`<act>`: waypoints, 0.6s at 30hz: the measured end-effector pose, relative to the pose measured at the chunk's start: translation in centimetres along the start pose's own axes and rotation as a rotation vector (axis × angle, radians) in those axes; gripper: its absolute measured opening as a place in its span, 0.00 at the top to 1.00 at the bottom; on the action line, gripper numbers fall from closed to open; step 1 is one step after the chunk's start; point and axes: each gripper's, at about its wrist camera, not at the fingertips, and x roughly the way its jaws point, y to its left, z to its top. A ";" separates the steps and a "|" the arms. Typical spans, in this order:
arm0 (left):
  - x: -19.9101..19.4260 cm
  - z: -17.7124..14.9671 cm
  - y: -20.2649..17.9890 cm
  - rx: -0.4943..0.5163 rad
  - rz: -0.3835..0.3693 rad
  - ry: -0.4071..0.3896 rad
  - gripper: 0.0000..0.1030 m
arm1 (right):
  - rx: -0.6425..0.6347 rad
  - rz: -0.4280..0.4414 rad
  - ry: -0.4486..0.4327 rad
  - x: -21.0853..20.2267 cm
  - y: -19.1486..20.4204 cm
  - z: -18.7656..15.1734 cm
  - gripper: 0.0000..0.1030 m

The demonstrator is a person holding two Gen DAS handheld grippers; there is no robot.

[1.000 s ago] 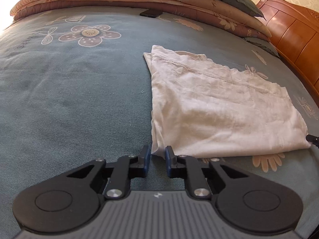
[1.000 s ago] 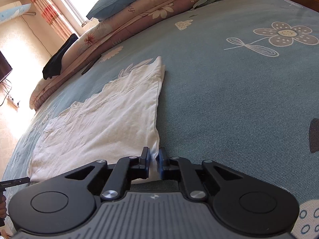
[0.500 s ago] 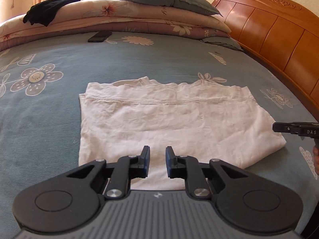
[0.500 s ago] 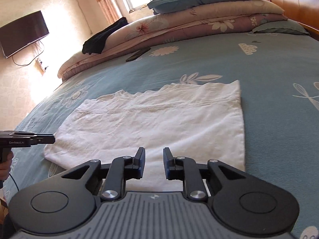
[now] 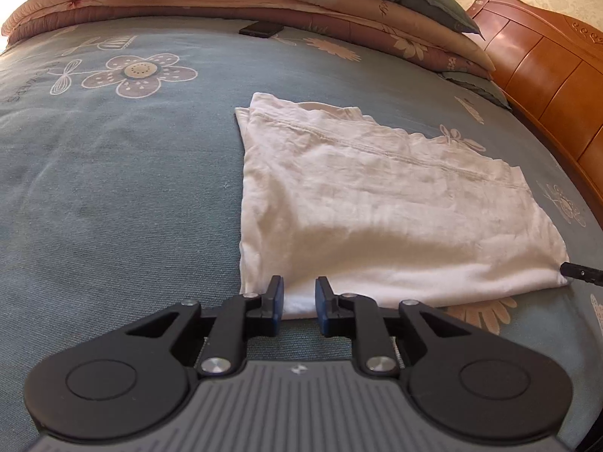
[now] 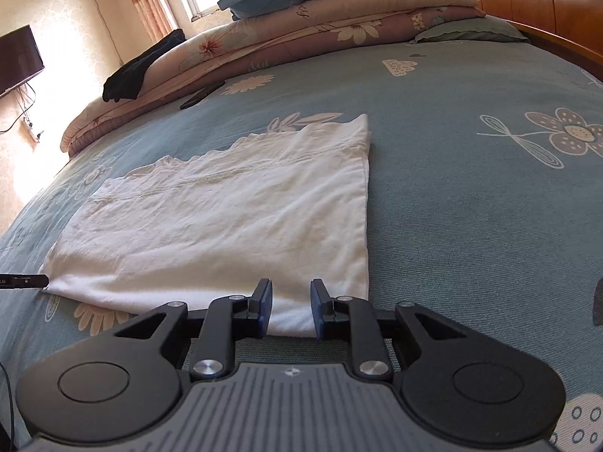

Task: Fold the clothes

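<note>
On a blue flowered bedspread (image 5: pixel 113 196), a white garment (image 5: pixel 377 211) lies folded into a flat rectangle near the bed's middle, short of the quilts (image 6: pixel 301 34) stacked along its far edge. Each gripper sits at a near corner of the cloth: the left gripper (image 5: pixel 298 303) narrowly parted, the right gripper (image 6: pixel 290 307) opening, neither pinching fabric. Judging by this, one fold is just laid; the next likely calls for regripping both corners.
</note>
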 end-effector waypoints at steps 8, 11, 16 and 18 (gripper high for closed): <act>3.4 5.1 -4.0 0.069 -0.031 -0.075 0.74 | 0.023 -0.009 -0.036 4.6 1.3 4.3 0.64; 5.8 6.1 -4.1 0.053 0.004 -0.056 0.74 | 0.044 -0.091 0.006 5.6 0.8 4.1 0.64; 6.2 5.6 -2.0 -0.001 0.055 -0.034 0.72 | 0.065 -0.084 0.019 4.6 -0.3 3.5 0.64; 5.5 5.5 -1.7 -0.003 0.086 -0.037 0.72 | 0.074 -0.108 0.024 4.3 -0.3 3.7 0.64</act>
